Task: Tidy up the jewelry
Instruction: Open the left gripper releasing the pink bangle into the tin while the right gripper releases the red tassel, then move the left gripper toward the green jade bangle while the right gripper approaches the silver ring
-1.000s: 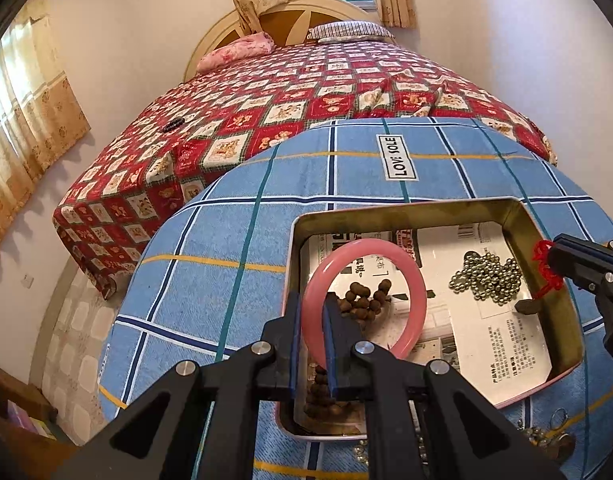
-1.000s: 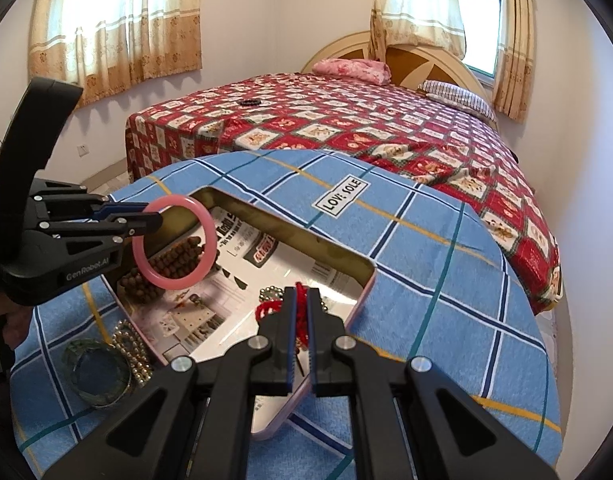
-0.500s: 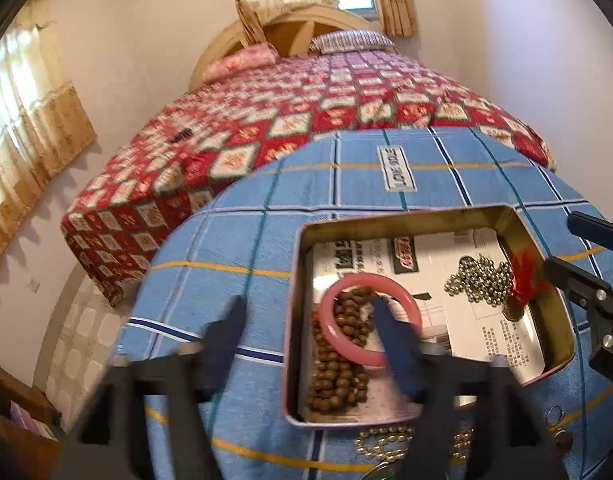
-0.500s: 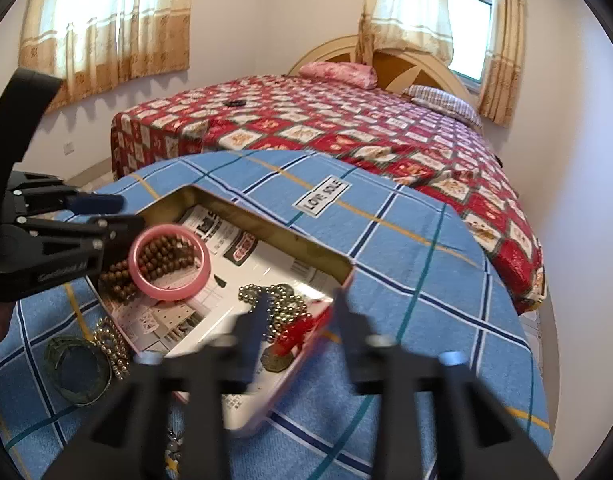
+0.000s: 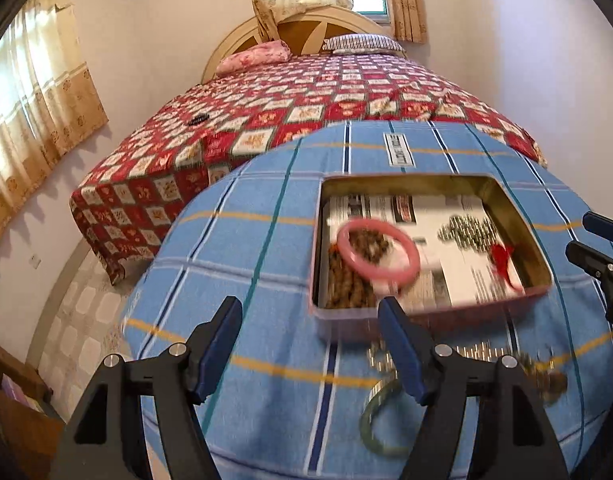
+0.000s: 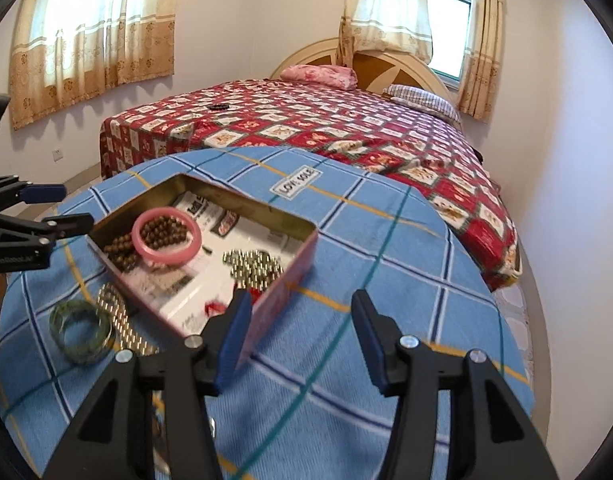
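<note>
Through my left wrist camera, the left gripper (image 5: 310, 326) is spread wide and empty above the blue checked cloth (image 5: 242, 264), with the pink bangle (image 5: 378, 254) lying on the brown bead string (image 5: 346, 276) at the left end of the tin box (image 5: 434, 314). Through my right wrist camera, the right gripper (image 6: 302, 328) is likewise released with nothing in it, near the box's near-right corner, while 1 green bangle (image 6: 82, 334) sits outside on the cloth, left of the box and beside a metal bead strand (image 6: 120, 320).
</note>
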`<state>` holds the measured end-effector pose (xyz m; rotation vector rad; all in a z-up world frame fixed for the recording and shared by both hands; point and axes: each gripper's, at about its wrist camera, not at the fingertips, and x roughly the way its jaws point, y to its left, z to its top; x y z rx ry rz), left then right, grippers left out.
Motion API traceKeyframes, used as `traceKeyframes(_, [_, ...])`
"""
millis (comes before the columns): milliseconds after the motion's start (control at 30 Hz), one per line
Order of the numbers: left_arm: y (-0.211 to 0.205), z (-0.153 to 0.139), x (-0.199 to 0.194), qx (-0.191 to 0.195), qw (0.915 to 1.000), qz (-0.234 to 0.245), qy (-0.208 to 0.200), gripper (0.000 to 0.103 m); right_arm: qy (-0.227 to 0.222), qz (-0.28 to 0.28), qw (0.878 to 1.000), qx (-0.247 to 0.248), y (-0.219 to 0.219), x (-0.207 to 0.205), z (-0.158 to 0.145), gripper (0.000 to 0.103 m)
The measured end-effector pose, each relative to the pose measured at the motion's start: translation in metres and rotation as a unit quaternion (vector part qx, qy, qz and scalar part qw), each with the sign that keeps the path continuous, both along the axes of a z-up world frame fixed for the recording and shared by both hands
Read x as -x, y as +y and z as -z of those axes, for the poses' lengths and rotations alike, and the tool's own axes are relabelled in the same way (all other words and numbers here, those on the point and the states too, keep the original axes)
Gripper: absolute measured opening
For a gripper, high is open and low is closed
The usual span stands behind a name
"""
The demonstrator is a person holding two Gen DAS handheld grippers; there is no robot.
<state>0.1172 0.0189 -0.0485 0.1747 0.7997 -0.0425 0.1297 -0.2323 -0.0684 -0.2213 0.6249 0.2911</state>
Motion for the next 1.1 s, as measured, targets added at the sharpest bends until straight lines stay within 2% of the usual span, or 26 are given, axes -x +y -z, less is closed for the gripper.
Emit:
traceKeyframes(167, [0.001,0.02,0.027,0.005,0.9997,0.002,0.025,0.071,0.027,-0.003,1.0,0.006,-0.002,0.019,0.017,0.054])
traceKeyframes(367, [-0.002,0.041,0.043,0.005,0.9989,0.002,0.046,0.071,0.058,-0.022,0.998,0.013,0.008,0.03,0.037,0.054])
traceKeyframes(800, [-0.006,0.052,0.046,0.005,0.9985,0.008,0.053,0.071,0.088,-0.058,0.994,0.025,0.019,0.039,0.054,0.054])
traceKeyframes(933, [-0.005,0.053,0.046,0.008,0.9986,0.01,0.051,0.071,0.085,-0.055,0.995,0.024,0.019,0.039,0.055,0.053])
traceKeyframes(967, [-0.005,0.054,0.046,0.01,0.9985,0.012,0.052,0.064,0.086,-0.052,0.995,0.026,0.019,0.038,0.057,0.051])
traceKeyframes(1000, [-0.004,0.053,0.045,0.012,0.9984,0.014,0.054,0.051,0.083,-0.053,0.995,0.02,0.018,0.038,0.057,0.048])
traceKeyframes(1100, [-0.007,0.055,0.045,0.024,0.9974,0.027,0.062,0.029,0.08,-0.06,0.995,0.016,0.02,0.039,0.058,0.037])
